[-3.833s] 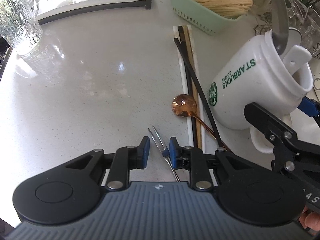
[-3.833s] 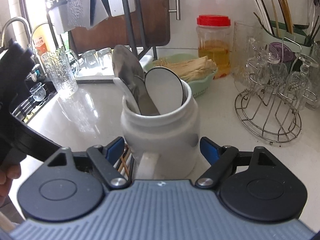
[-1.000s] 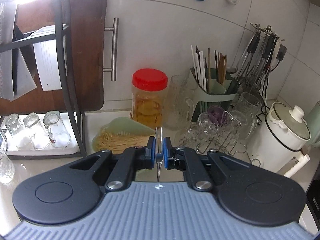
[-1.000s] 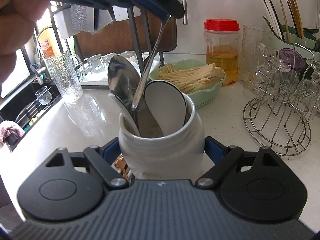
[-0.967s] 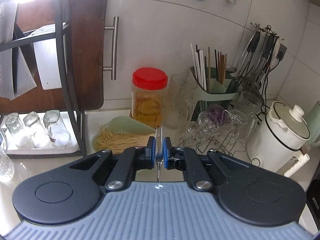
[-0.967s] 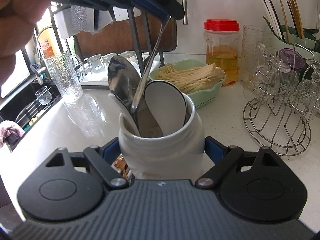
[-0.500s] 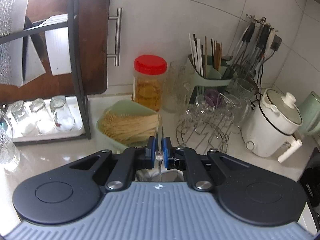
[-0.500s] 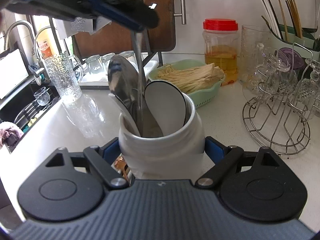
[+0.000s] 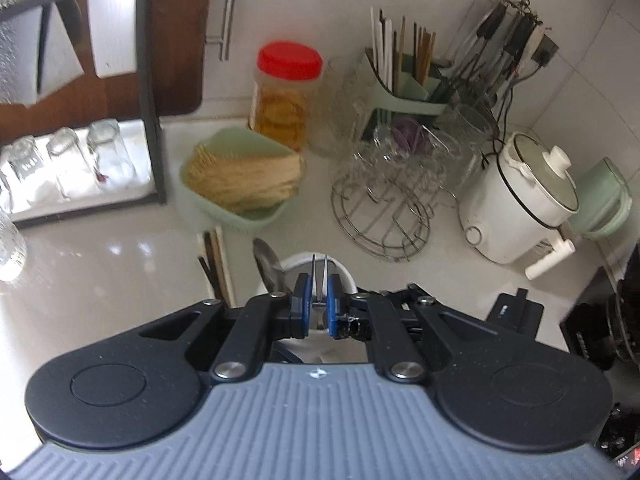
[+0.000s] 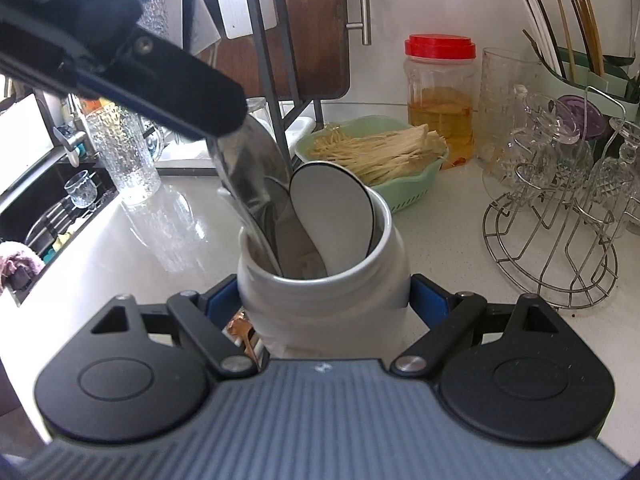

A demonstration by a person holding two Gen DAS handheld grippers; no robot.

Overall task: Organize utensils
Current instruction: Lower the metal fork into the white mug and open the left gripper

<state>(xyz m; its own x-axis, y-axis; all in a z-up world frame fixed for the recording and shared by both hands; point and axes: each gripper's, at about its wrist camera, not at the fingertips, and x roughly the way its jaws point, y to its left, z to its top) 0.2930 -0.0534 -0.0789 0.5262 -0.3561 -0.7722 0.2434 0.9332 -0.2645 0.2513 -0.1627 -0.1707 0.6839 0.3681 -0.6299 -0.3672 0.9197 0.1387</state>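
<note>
Utensils are what we are sorting here, and the small two-pronged steel fork (image 9: 319, 280) is the one in hand: we are clamping it by its neck in our left gripper (image 9: 318, 307), prongs pointing up and handle hanging down over the mouth of the white ceramic mug (image 10: 324, 292). In the right wrist view the left gripper (image 10: 228, 120) is hovering just above the mug's rim, and the fork's lower end is hidden behind it, so we cannot tell whether it is already inside. We are bracing the mug with our right gripper (image 10: 324, 300), its blue pads pressing on either side of the white body. Already standing in the mug are a large steel spoon (image 10: 250, 168) and a white ceramic spoon with a dark rim (image 10: 332, 216), so we are judging that part of the sorting done. Still lying on the pale stone counter (image 9: 100, 272) are a bundle of white, black and wooden chopsticks (image 9: 214, 264) just beside the mug, and a copper-coloured spoon (image 10: 240, 330) showing under the mug's left side in the right wrist view. We are reckoning the job roughly halfway: the fork needs letting go into the mug, then the copper spoon and chopsticks are left to gather.
</note>
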